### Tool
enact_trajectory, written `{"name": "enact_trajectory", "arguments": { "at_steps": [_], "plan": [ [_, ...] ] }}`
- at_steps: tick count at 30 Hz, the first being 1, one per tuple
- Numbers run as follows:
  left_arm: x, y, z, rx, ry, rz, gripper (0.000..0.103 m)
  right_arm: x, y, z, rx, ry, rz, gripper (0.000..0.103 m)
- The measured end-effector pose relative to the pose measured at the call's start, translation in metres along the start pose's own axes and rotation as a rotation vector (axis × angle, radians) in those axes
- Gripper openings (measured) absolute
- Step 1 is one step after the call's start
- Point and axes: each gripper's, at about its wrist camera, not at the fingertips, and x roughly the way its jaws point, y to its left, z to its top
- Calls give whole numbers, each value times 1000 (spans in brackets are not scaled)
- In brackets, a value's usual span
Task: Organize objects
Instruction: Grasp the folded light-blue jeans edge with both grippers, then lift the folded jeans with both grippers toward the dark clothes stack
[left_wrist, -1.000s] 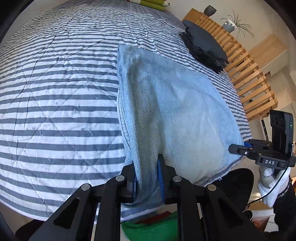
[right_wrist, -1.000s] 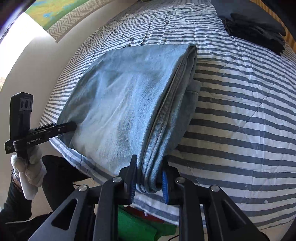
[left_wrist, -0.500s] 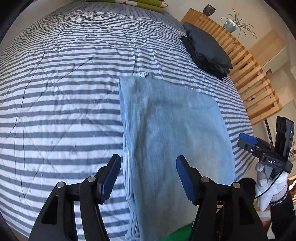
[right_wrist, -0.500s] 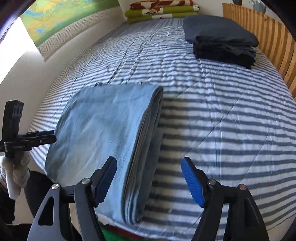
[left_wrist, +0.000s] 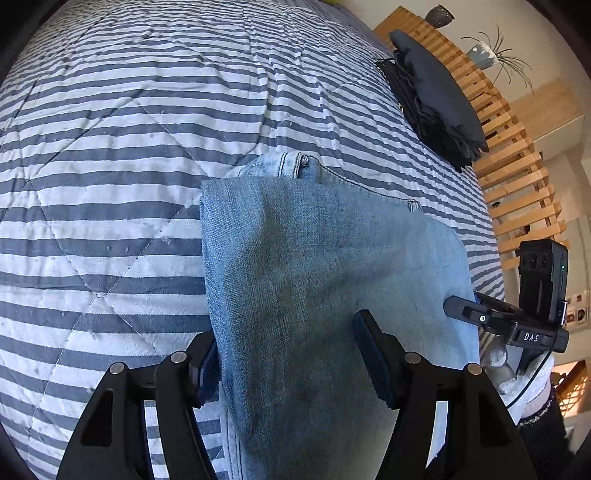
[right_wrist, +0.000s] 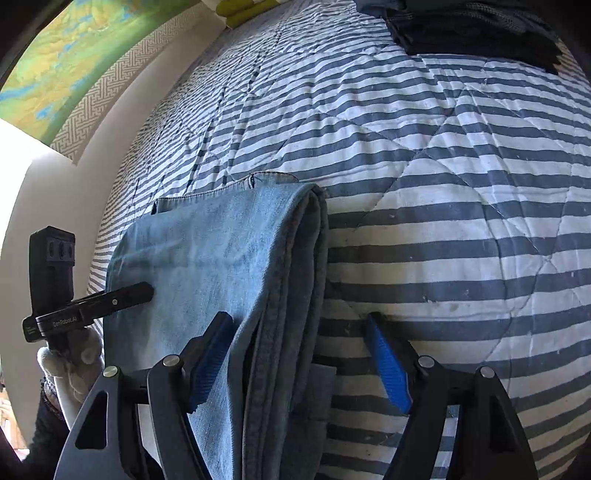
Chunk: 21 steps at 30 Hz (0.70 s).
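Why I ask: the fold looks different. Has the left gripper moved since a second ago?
Yes. The left gripper let go and now straddles the jeans edge, open.

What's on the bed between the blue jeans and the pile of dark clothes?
Nothing. Only bare striped quilt lies between the jeans and the dark clothes. The left wrist view shows it best.

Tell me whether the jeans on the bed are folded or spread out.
Folded: the jeans lie as a compact rectangle on the striped bedspread, stacked layers showing along one edge.
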Motion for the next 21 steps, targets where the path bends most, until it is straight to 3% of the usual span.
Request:
{"name": "enact_trajectory", "arguments": {
  "at_steps": [3,4,5,10,13,15,21],
  "plan": [
    [5,0,4,6,6,-7,68,7,7,3,-28,15,44,65],
    [4,0,3,5,5,-4,68,10,10,5,-40,17,50,53],
    [5,-1,3,8,2,-2,67,13,11,6,-36,25,69,49],
    [2,-6,-3,39,-21,33,65,16,14,8,-26,8,76,46],
    [3,-3,-7,11,-58,31,72,16,14,8,-38,13,70,46],
    [4,-6,-7,17,-68,71,79,17,12,9,-15,18,76,47],
    [6,-9,-10,25,-96,111,82,16,20,5,-56,-9,13,48]
  ]
}}
